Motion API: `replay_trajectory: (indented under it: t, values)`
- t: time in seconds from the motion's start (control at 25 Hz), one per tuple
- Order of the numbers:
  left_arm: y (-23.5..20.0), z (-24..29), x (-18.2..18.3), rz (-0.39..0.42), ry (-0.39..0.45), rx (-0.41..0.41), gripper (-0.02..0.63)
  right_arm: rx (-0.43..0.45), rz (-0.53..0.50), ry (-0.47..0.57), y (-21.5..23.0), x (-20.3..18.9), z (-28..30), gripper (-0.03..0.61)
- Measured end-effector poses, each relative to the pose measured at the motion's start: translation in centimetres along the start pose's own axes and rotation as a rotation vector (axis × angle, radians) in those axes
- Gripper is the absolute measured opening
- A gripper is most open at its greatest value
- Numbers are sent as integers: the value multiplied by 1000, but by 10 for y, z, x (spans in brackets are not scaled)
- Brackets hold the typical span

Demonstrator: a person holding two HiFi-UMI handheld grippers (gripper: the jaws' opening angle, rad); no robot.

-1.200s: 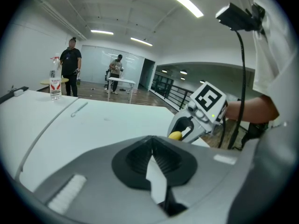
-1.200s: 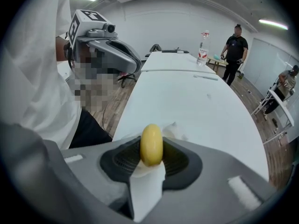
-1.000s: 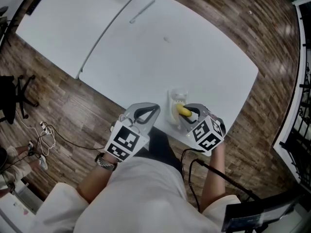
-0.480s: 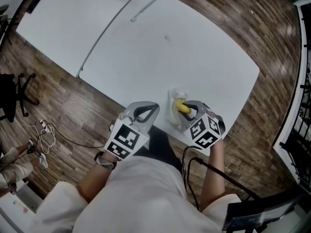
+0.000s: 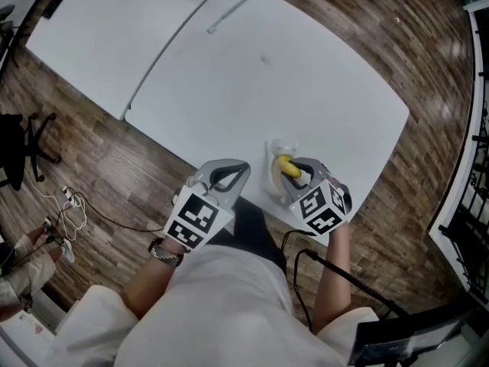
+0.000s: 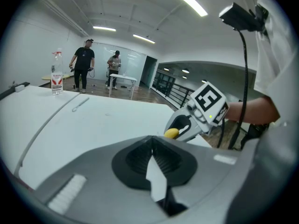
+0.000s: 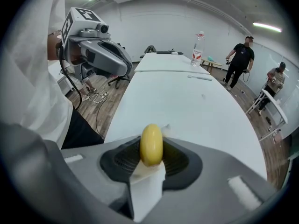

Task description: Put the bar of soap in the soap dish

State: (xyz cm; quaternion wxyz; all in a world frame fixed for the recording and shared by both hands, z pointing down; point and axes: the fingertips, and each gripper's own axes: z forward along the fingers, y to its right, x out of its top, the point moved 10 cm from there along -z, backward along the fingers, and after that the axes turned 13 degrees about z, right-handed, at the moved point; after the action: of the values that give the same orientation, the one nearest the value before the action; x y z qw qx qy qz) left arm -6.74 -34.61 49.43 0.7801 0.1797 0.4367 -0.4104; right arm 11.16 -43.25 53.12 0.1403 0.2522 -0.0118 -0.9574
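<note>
The yellow bar of soap (image 7: 151, 143) stands on edge between the jaws of my right gripper (image 7: 151, 149), which is shut on it. In the head view the soap (image 5: 288, 167) and the right gripper (image 5: 295, 176) hang over a clear soap dish (image 5: 272, 177) at the near edge of the white table (image 5: 267, 90). My left gripper (image 5: 226, 176) hovers just left of the dish, off the table's edge, its jaws shut with nothing in them (image 6: 150, 141). From the left gripper view the soap (image 6: 171, 133) shows at the right gripper's tips.
A second white table (image 5: 107, 44) adjoins on the left. A slim grey pen-like object (image 5: 227, 14) lies far across the table, and a water bottle (image 6: 56, 78) stands on the far table. Two people (image 6: 84, 64) stand in the background. A black chair (image 5: 19, 155) and cables (image 5: 72, 212) are on the wooden floor.
</note>
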Motion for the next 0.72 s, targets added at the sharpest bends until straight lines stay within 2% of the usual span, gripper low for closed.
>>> replay_trajectory:
  t: [0.72]
  values:
    - [1, 4, -3, -4, -9, -8, 8, -20, -53, -45, -2, -4, 4, 140]
